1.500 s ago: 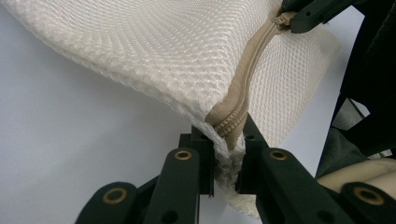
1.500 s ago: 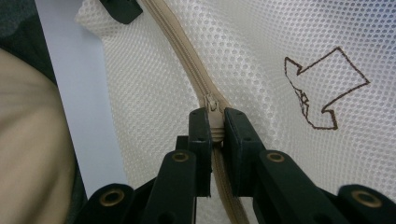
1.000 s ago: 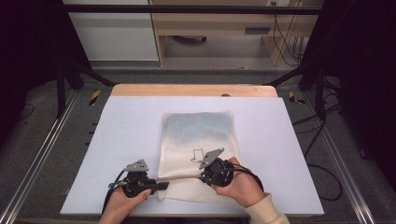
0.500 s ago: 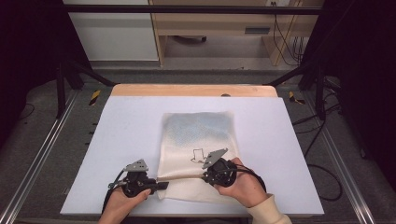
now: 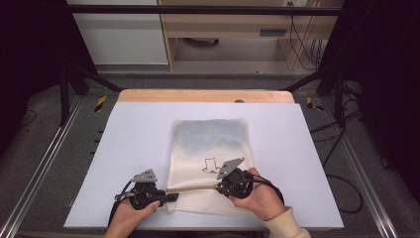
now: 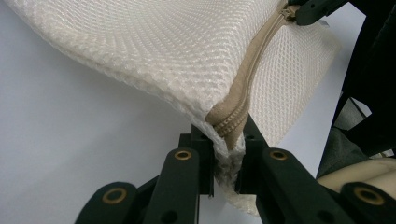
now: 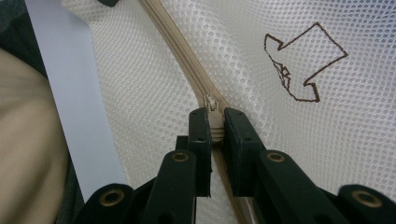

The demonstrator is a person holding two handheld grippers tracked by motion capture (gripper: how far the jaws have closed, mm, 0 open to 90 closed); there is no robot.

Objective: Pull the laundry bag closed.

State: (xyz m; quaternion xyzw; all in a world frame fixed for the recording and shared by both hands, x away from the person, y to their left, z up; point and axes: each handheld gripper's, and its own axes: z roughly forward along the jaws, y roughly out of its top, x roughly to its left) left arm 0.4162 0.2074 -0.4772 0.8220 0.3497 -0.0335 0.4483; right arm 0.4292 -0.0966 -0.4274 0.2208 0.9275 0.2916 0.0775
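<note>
A white table top [image 5: 129,148] with a bare wooden strip [image 5: 205,96] along its far edge fills the middle of the high view. Grey floor [image 5: 44,148] surrounds it, crossed by metal rails [image 5: 37,173] at lower left and lower right. At the top stand a white cabinet [image 5: 116,37] and a wooden desk [image 5: 233,22], with black cables [image 5: 302,42] hanging at upper right. Both far sides are dark.

Mesh bag [image 5: 210,148], white table [image 5: 133,134], two hand-held grippers
</note>
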